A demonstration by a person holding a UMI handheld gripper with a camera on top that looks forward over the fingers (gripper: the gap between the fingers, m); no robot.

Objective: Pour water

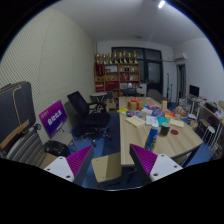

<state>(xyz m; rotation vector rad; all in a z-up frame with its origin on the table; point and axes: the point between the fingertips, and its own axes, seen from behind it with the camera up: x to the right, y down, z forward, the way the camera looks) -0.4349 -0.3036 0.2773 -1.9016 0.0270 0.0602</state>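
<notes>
The gripper (110, 165) has its jaws spread wide, holding nothing; well beyond them a blue bottle (152, 137) stands near the table (172, 146) edge; likely light, rigid and slippery, best gripped mid-body; the receiving cup cannot be made out

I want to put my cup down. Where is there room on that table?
The near end of the wooden table, just beyond the open claw, looks bare. Farther back, the cluttered items crowd it. The office chair stands beside it.

Tool (113, 163) raised and level, its two purple-padded fingers (78, 160) wide apart, empty.
</notes>
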